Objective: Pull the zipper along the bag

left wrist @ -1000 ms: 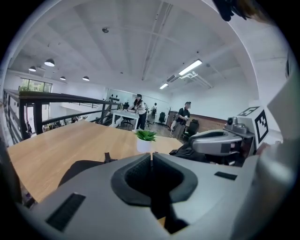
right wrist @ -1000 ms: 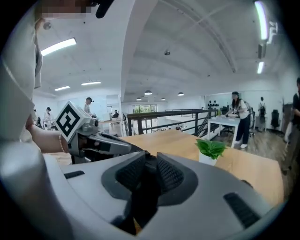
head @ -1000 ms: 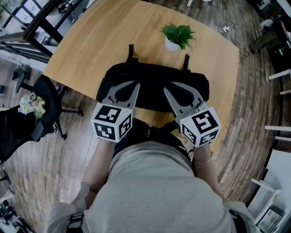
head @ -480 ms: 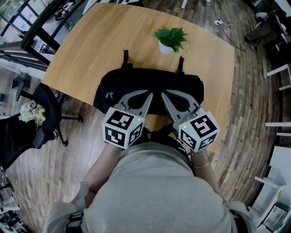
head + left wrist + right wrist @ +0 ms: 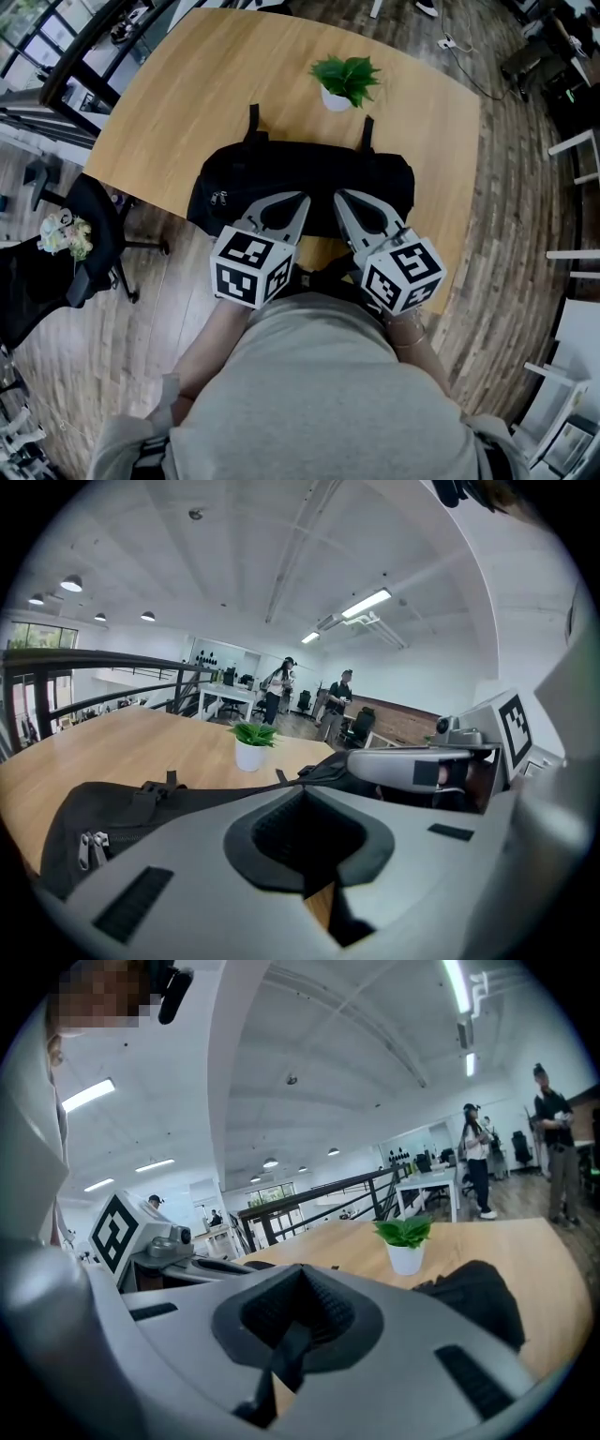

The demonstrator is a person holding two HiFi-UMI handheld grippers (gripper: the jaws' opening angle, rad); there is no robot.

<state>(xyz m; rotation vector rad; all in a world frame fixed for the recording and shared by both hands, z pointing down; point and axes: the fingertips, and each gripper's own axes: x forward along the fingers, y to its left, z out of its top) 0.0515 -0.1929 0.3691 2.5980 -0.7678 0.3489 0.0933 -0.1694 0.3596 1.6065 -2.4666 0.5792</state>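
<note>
Black bag (image 5: 300, 178) on the pale wood tabletop (image 5: 187, 84), both claws at its near side.
It lies lengthwise close to the front edge (a potted plant (image 5: 345, 77) stands just behind it). The left claw (image 5: 300, 200) is closed with nothing between its jaws. The right claw (image 5: 340, 198), just beside it, is pinched together on a thin dark strip (image 5: 281, 1358).
</note>
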